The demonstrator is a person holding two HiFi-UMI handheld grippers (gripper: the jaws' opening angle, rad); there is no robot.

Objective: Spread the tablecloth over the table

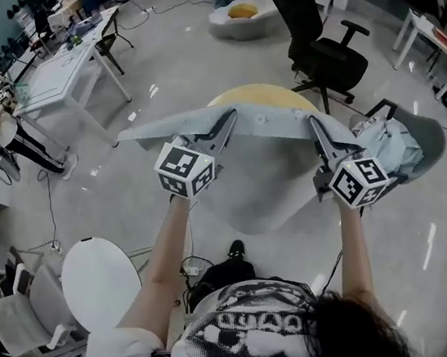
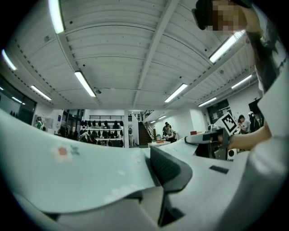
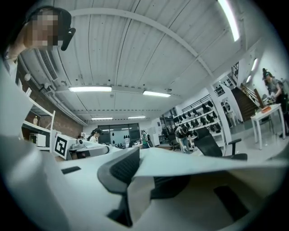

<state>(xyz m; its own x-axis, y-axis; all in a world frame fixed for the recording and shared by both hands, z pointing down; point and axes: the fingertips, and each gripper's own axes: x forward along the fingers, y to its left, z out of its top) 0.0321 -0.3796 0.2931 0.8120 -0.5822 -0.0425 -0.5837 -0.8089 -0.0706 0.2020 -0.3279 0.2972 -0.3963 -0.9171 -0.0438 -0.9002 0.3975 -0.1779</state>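
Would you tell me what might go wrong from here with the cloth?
The left gripper and right gripper pinch only the edge of the cloth, so a taut pull might slip it free. A bunch of cloth hangs by the right gripper, so it may land lopsided on the table. The chair stands close beyond the table and could snag it.

Pinches a folded edge of the pale tablecloth (image 3: 203, 164) between the jaws of the right gripper (image 3: 140, 180). Stretches flat and level off to the right. Shows the left gripper (image 3: 92, 151) at left, a black office chair (image 3: 216, 145) far behind.
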